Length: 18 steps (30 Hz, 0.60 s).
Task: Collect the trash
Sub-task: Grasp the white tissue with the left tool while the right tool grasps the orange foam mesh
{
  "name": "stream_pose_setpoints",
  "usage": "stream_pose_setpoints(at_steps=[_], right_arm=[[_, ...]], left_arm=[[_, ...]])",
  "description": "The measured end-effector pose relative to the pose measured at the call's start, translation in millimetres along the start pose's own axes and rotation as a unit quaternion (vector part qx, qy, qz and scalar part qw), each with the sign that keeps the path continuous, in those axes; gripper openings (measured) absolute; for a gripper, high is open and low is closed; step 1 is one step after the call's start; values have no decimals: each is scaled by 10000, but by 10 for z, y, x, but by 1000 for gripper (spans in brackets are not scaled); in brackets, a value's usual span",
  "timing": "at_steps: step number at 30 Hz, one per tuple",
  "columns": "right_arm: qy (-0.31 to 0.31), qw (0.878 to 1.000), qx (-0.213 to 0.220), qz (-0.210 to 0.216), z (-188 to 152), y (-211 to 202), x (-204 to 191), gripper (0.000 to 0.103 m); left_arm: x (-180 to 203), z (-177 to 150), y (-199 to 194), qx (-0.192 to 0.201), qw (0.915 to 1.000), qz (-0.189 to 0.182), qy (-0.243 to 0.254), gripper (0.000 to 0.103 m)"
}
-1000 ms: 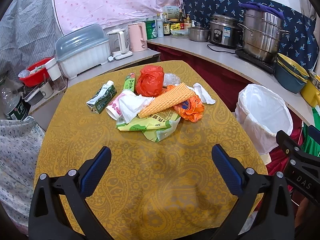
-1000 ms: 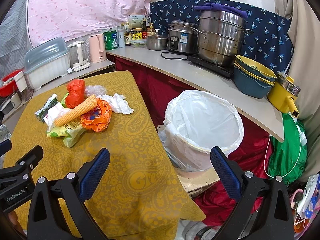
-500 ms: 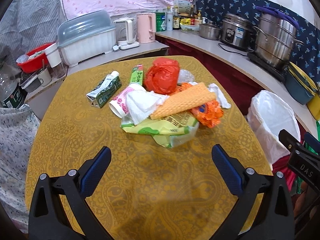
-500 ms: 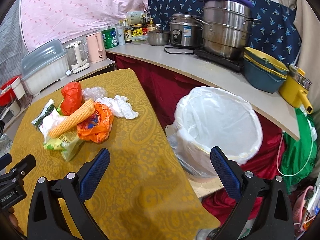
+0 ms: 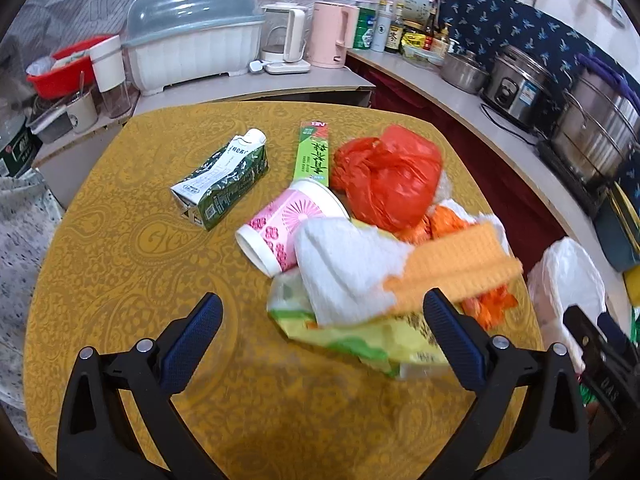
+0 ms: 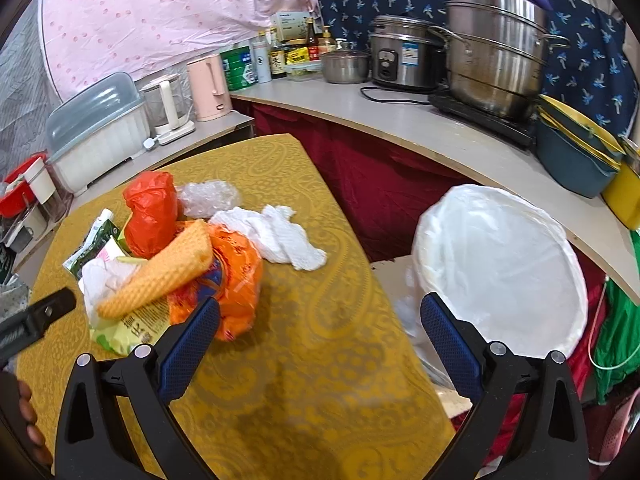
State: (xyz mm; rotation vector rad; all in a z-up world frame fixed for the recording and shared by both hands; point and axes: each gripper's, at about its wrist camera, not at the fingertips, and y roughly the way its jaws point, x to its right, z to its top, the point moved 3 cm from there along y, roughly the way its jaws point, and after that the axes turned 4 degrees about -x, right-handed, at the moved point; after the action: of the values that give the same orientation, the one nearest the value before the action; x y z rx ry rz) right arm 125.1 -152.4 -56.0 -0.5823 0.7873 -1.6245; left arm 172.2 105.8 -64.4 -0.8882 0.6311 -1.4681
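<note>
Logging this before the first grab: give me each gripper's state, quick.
Left gripper: open, holding nothing, over the trash pile.
Right gripper: open, holding nothing, above the table edge.

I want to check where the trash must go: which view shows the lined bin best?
The right wrist view: the bin shows its whole white-lined opening beside the table. The left wrist view shows only a blurred part at the right edge.

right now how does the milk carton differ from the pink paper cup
The milk carton is dark green and white, boxy and dented; the pink paper cup is round with a flower print. The carton lies alone on the yellow tablecloth, while the cup is against the trash pile, with a white tissue over its side. Both lie on their sides.
</note>
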Motion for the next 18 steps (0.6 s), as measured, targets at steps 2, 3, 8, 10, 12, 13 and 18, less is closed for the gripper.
stream_pose_setpoints(at_steps=[2,3,8,10,12,13,18], right_arm=[[-17,10000,-25,68,33,56,-69,96],[-21,9999,-33,102,42,74,-97,96],[-66,9996,-46,252,129,170,-266,96],[-87,9995,-49,310,168,216,-347,96],[-98,9993,-71,361,192,262,-405,92],[-108,9991,-105,396,202,290,-441,91],[-152,9976,-245,630,206,408,-571,81]], left_arm=[[-30,78,94,-41,10000,-52,-59,96],[-33,100,129,-52,9999,-62,-80,96],[-25,202,345,-155,9995,-201,-170,90],[5,211,424,-266,9991,-305,-125,76],[21,205,475,-374,9985,-398,-89,56],[32,196,491,-426,9980,-467,-73,47],[65,171,465,-423,9973,-590,84,23]])
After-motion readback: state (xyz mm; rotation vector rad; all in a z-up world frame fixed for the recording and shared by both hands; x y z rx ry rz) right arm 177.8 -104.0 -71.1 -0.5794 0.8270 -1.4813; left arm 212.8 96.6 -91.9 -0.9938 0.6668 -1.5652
